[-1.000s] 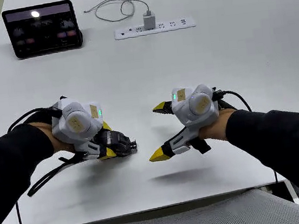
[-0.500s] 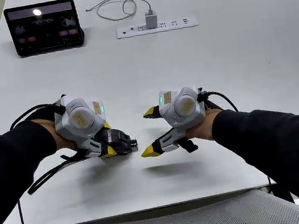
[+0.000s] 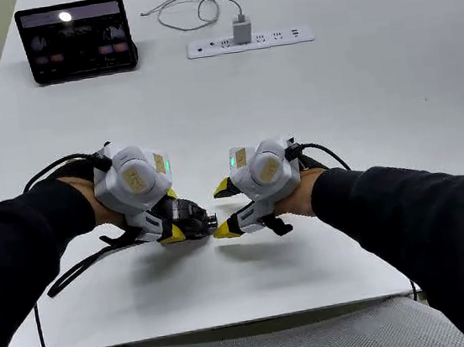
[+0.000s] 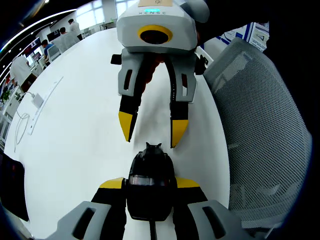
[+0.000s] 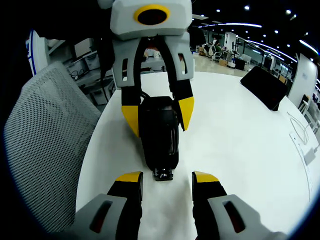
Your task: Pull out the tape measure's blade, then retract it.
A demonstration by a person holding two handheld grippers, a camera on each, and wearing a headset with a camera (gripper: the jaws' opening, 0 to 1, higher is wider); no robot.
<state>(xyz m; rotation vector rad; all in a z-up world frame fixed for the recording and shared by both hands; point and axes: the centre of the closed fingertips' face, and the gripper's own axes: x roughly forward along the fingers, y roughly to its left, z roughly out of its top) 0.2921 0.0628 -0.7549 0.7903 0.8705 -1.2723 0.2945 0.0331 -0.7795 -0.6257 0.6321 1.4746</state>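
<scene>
A black tape measure (image 3: 188, 218) sits in my left gripper (image 3: 173, 223), which is shut on its body just above the white table (image 3: 292, 107). Its small metal blade tip (image 3: 211, 222) points right. My right gripper (image 3: 221, 210) is open, its yellow fingertips (image 3: 225, 230) on either side of that tip. In the left gripper view the tape measure (image 4: 150, 187) fills the gap of my left gripper (image 4: 150, 183), and the right gripper (image 4: 152, 130) faces it. In the right gripper view the blade tip (image 5: 162, 174) lies between the tips of my right gripper (image 5: 167, 177), apart from both.
A dark tablet (image 3: 77, 38) stands at the far left of the table. A white power strip (image 3: 250, 42) with a charger and looped cable lies at the back. A grey mesh chair (image 3: 279, 345) sits below the table's near edge.
My right gripper has moved left to the tape measure, and its open jaws now straddle the blade tip. The left gripper has kept its hold with little movement.
</scene>
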